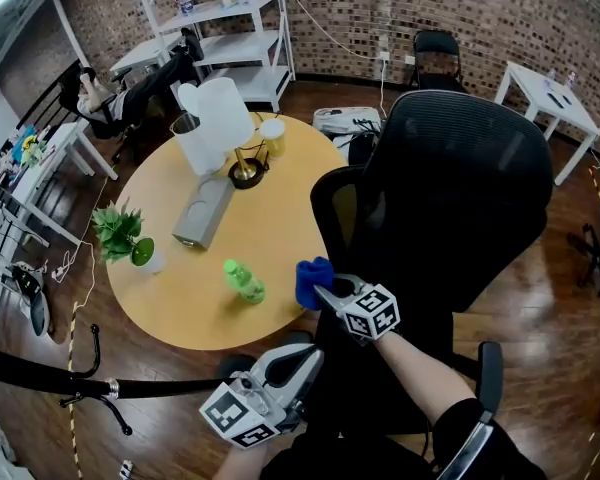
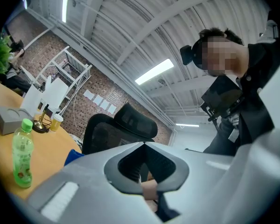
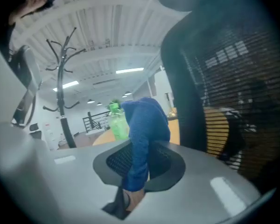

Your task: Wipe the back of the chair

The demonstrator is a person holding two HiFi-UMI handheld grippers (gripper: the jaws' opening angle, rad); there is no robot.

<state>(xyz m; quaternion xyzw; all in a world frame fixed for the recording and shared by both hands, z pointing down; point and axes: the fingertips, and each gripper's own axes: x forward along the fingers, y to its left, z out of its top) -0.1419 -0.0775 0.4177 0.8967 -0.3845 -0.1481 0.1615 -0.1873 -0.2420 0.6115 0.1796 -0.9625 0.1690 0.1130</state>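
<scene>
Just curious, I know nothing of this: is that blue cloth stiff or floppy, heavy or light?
Probably floppy: the blue cloth bunches and folds over where the jaws of the right gripper pinch it. Likely light, since that small pinch alone holds it up. It would probably mould to the chair back when pressed.

I'm holding the right gripper [image 1: 322, 290], clamped on the cloth [image 1: 312, 278], at the narrow gap where the chair [image 1: 460, 188] is crowding the table [image 1: 180, 308] rim. The bottle [image 1: 245, 281] is standing just left of the cloth, blocking any sweep that way. The chair's mesh back is filling everything to the right of the gripper. An armrest [image 1: 490, 368] is rising just beside my right forearm, hemming it in. The rack [image 1: 90, 393] is reaching across the floor left of the left gripper [image 1: 298, 360], near it. I'm seeing open floor [image 1: 570, 318] beyond the chair's right side.
</scene>
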